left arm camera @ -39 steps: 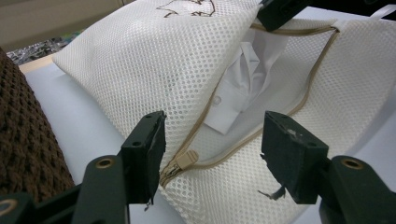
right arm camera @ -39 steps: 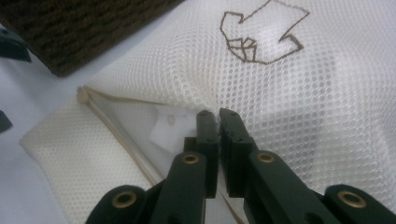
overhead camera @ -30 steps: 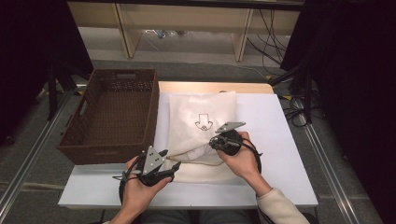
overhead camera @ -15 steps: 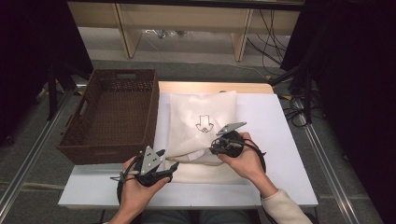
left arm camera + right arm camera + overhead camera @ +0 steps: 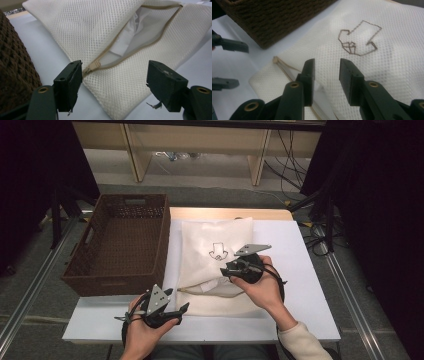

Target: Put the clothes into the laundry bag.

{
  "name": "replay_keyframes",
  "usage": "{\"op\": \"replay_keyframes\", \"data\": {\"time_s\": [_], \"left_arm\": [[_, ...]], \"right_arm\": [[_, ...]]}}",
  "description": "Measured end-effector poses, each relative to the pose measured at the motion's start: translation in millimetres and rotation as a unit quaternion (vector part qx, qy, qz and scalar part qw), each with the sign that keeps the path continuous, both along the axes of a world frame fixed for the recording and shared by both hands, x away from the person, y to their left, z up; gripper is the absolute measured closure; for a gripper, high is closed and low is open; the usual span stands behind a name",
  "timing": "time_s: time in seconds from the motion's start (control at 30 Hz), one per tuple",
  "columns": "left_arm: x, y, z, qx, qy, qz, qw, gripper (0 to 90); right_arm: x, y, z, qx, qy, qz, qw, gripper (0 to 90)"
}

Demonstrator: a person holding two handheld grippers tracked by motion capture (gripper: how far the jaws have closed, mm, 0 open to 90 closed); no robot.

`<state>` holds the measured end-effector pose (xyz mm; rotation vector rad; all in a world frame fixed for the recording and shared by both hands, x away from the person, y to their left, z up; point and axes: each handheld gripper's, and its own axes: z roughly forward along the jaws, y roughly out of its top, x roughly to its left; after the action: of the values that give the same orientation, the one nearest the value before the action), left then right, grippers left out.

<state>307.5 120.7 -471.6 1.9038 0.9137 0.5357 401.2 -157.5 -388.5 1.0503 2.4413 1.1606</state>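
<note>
A white mesh laundry bag point(image 5: 210, 247) with a stitched arrow emblem point(image 5: 358, 41) lies on the white table point(image 5: 300, 270). Its beige zipper point(image 5: 140, 47) stands open, and white cloth point(image 5: 130, 35) shows inside. My left gripper point(image 5: 115, 67) is open at the bag's near corner, and its jaws have just been opening. The zipper pull point(image 5: 94, 66) lies just off the left pad, untouched. My right gripper point(image 5: 327, 63) hovers over the bag's top layer below the emblem. Its jaws have just been opening too, with nothing pinched between them. From above, the left gripper point(image 5: 181, 312) and right gripper point(image 5: 228, 270) flank the bag's front edge.
A dark brown wicker basket point(image 5: 120, 280) stands on the table's left, right beside the bag. The table's right part is bare white surface. Cables point(image 5: 295, 150) and shelf legs lie on the floor beyond the table.
The right gripper's jaws have parted and the hand has lifted slightly off the bag. The left hand has stayed at the bag's near corner.
</note>
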Motion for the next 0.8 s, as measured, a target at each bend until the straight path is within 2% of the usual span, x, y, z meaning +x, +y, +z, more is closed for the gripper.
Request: {"op": "replay_keyframes", "data": {"time_s": [0.03, 0.07, 0.1, 0.13, 0.2, 0.27, 0.3, 0.37, 0.4, 0.43, 0.47, 0.53, 0.57, 0.63, 0.67, 0.73, 0.8], "left_arm": [[-0.8, 0.4, -1.5, 0.004, 0.004, 0.002, 1.0, 28.6], [-1.3, -0.5, -3.1, 0.0, 0.006, 0.003, 1.0, 28.3], [-1.0, 0.0, -4.7, 0.002, 0.012, -0.001, 0.9999, 28.1], [-0.4, 0.0, -5.4, 0.006, 0.01, -0.004, 0.9999, 27.7], [-0.5, -0.8, -6.6, 0.007, 0.015, -0.001, 0.9999, 26.8], [-0.6, -1.5, -6.6, 0.007, 0.014, -0.001, 0.9999, 26.7], [-0.7, -1.9, -6.5, 0.006, 0.016, -0.001, 0.9999, 26.5], [0.1, -3.1, -7.8, -0.005, 0.019, -0.003, 0.9998, 26.3], [0.1, -2.7, -7.6, 0.001, 0.02, -0.002, 0.9998, 26.0], [0.7, -2.4, -7.3, 0.005, 0.017, -0.006, 0.9998, 25.8], [1.0, -2.8, -7.2, 0.005, 0.015, -0.007, 0.9998, 25.7], [1.3, -4.2, -6.7, -0.005, 0.023, 0.0, 0.9997, 25.0], [1.8, -4.5, -6.3, -0.009, 0.025, 0.003, 0.9996, 24.8], [1.8, -4.1, -6.1, -0.01, 0.024, 0.002, 0.9997, 24.7], [1.7, -3.5, -6.1, -0.009, 0.024, 0.003, 0.9997, 24.7], [1.6, -3.3, -6.4, -0.01, 0.026, 0.005, 0.9996, 24.6], [1.7, -3.5, -6.3, -0.012, 0.025, 0.005, 0.9996, 24.4]], "right_arm": [[0.2, 1.9, 0.0, 0.0, -0.01, 0.002, 0.9999, 67.4], [0.2, 5.3, 1.1, 0.0, -0.007, 0.011, 0.9999, 68.1], [-0.3, 9.4, 1.5, 0.003, -0.004, 0.012, 0.9999, 68.6], [-0.8, 13.6, 1.6, 0.005, -0.004, 0.014, 0.9999, 68.8], [-1.1, 21.9, 1.7, 0.005, 0.001, 0.022, 0.9997, 69.3], [-0.8, 31.2, 0.2, 0.018, -0.002, 0.026, 0.9995, 70.1], [-1.2, 32.5, 1.8, 0.014, 0.007, 0.03, 0.9994, 70.2], [0.5, 37.0, 1.1, 0.019, 0.008, 0.034, 0.9992, 70.1], [0.8, 38.2, 0.5, 0.02, 0.007, 0.034, 0.9992, 69.7], [0.2, 39.3, 0.4, 0.021, 0.02, 0.032, 0.9991, 69.3], [0.8, 39.5, -0.8, 0.02, 0.015, 0.033, 0.9991, 68.9], [0.9, 39.7, -3.2, 0.025, 0.021, 0.036, 0.9988, 68.0], [2.2, 38.5, -3.5, 0.017, 0.008, 0.042, 0.9989, 67.6], [0.4, 39.3, -4.0, 0.03, 0.023, 0.032, 0.9988, 66.6], [1.5, 37.9, -3.6, 0.027, 0.016, 0.039, 0.9987, 65.8], [-0.4, 37.2, -2.4, 0.026, 0.013, 0.028, 0.9992, 63.9], [0.7, 36.2, -2.3, 0.025, 0.007, 0.035, 0.9991, 62.9]]}}
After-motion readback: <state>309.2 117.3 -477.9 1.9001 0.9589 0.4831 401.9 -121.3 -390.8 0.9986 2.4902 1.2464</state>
